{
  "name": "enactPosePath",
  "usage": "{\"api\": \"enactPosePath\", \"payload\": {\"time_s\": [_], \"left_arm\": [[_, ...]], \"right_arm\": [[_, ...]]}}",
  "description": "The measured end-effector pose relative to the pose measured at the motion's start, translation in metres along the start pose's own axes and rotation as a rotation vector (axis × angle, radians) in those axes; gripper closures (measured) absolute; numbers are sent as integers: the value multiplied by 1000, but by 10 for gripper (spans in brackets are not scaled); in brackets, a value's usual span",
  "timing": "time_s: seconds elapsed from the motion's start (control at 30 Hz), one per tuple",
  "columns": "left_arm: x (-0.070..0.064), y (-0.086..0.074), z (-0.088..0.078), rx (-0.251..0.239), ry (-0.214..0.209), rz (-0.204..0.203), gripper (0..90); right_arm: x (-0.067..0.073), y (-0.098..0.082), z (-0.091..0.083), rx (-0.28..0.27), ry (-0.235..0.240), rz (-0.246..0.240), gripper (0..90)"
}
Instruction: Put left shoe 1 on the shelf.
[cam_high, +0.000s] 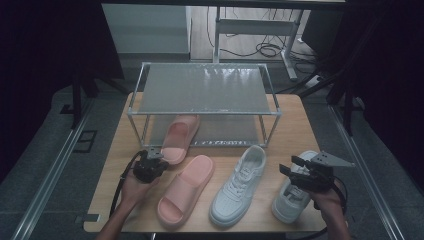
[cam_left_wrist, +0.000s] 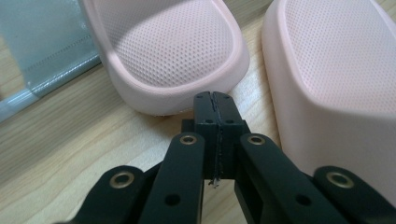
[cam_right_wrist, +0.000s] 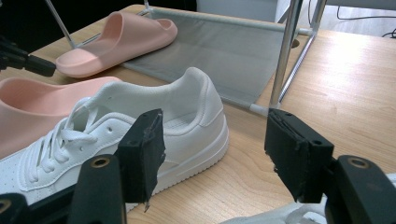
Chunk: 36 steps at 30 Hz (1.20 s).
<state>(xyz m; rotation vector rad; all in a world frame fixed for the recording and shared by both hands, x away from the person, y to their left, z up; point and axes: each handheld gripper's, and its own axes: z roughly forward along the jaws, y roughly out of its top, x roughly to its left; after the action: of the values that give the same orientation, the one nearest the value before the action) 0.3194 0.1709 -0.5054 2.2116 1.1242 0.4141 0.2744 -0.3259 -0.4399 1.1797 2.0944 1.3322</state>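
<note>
The left tongs (cam_left_wrist: 215, 100), pressed together, are being pushed at the heel of the pink foam slide (cam_left_wrist: 173, 51) half under the grey metal-framed shoe rack (cam_high: 205, 90); the right tongs (cam_right_wrist: 212, 151), spread, are hovering over a white sneaker (cam_high: 294, 197). Sliding it fully in seems next.

My right claw (cam_high: 296, 169) covers the heel of the white sneaker (cam_high: 290, 200) at the bench's (cam_high: 295, 125) right edge.
</note>
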Motion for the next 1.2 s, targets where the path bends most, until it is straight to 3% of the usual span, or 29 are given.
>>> {"api": "enactPosePath", "payload": {"time_s": [0.77, 1.2], "left_arm": [[0, 31, 30, -1, 2, 9, 900], [4, 52, 51, -31, 30, -20, 900]], "right_arm": [[-1, 0, 0, 3, -2, -1, 380], [-2, 0, -1, 1, -3, -1, 380]]}}
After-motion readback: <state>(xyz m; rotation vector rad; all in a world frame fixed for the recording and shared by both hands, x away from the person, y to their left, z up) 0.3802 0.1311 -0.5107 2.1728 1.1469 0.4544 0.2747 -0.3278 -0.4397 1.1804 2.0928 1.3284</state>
